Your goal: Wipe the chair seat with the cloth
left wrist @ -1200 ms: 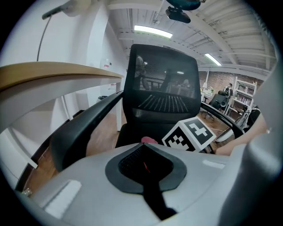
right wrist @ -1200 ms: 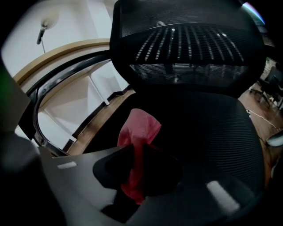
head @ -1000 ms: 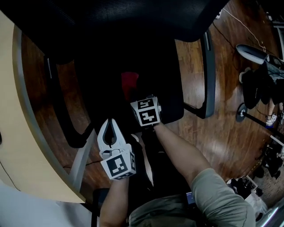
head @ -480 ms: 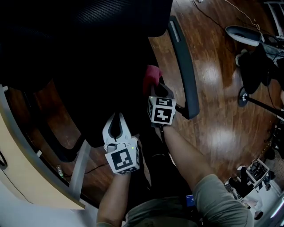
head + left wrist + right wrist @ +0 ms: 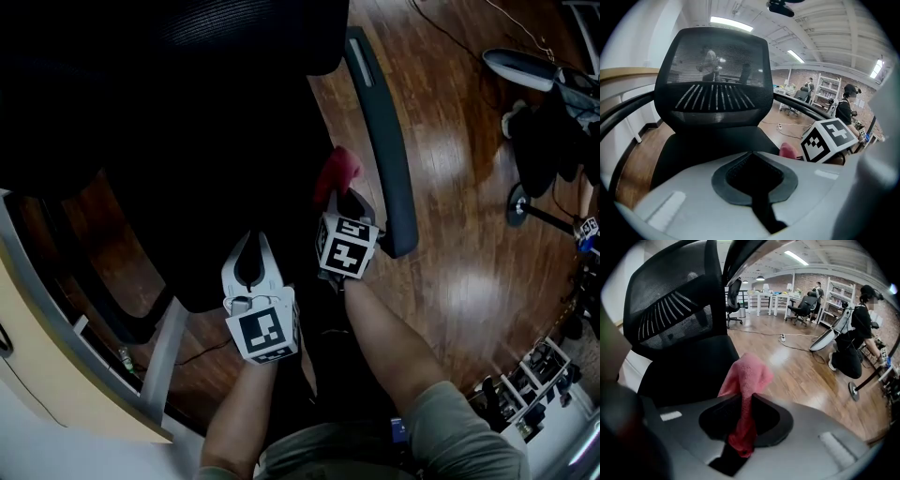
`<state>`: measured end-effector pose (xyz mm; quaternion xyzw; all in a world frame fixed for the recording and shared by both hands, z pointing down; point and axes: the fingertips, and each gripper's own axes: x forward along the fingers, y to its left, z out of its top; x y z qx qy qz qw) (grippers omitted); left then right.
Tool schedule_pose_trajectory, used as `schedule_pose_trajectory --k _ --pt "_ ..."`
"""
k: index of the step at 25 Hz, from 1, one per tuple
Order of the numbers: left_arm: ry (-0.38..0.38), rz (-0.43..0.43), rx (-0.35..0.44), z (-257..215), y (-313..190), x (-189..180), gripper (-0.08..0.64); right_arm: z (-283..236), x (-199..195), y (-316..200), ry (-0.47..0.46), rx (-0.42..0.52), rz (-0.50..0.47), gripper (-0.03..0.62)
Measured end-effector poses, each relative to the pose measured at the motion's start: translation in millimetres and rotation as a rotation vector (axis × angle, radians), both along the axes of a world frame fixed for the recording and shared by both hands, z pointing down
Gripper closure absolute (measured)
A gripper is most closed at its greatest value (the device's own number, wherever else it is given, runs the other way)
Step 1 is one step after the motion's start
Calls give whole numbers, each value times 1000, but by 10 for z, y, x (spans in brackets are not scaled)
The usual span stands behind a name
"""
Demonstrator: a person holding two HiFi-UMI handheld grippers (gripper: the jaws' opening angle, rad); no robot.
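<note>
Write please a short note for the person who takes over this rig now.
The left claw is shut and empty, at the front of the chair seat.
The right claw is shut on the pink cloth, near the seat's right edge by the armrest.
Done: cloth gripped.
Left: wipe the seat; how much is already wiped cannot be told.

No words, brand names or numbers are showing legibly anywhere; the left cube (image 5: 263, 332) on the left hand-held gripper (image 5: 251, 242) and the right cube (image 5: 345, 249) on the right hand-held gripper (image 5: 338, 190) are carrying only black-and-white square marker patterns, not lettering
</note>
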<state>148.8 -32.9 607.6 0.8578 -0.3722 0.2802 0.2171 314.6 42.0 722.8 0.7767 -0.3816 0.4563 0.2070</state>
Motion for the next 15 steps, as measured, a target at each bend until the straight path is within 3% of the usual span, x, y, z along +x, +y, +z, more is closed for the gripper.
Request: schedule_pose_trajectory --k 8,15 --pt "16 -65 14 -94 -17 -368 554 -216 -98 -118 43 68 -57 531" --pt "34 -198 90 -538 -183 -1150 554 -819 -1048 -742 57 230 -291 531"
